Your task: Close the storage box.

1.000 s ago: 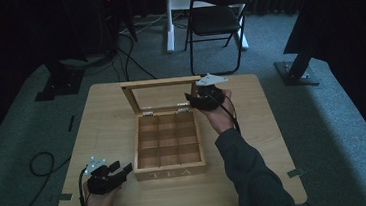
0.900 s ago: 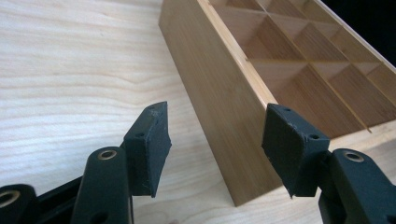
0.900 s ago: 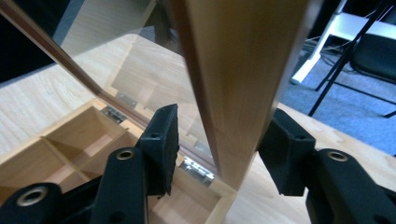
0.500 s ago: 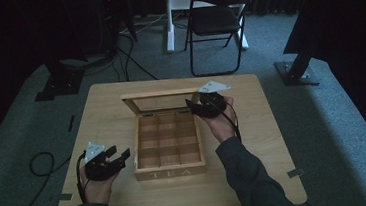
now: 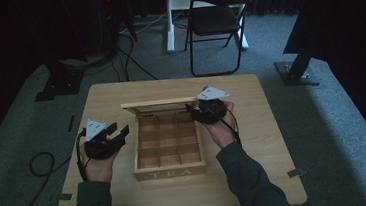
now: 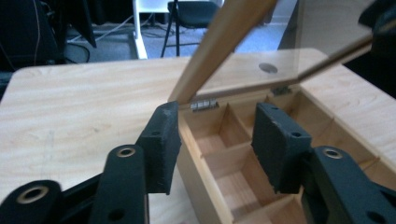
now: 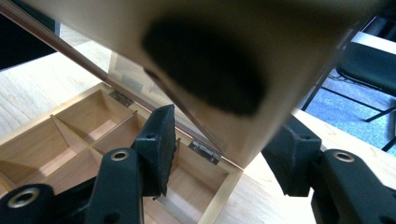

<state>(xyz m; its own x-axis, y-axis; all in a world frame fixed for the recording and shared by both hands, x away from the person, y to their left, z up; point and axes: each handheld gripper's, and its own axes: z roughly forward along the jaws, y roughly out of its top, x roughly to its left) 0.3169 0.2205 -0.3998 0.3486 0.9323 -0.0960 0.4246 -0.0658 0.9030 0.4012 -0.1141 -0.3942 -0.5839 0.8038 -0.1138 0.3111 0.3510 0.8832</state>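
While the right gripper [image 5: 197, 108], jaws spread around the lid [image 5: 158, 103], lowers it, the parted left gripper [image 5: 116, 133] should steady the tea box [image 5: 169, 172].

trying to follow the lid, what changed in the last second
The lid has swung down toward closing, with the right gripper at its right end bringing it forward. The left gripper has moved up the table and in toward the box's left side, jaws open. The box has stayed in place, its compartments empty.
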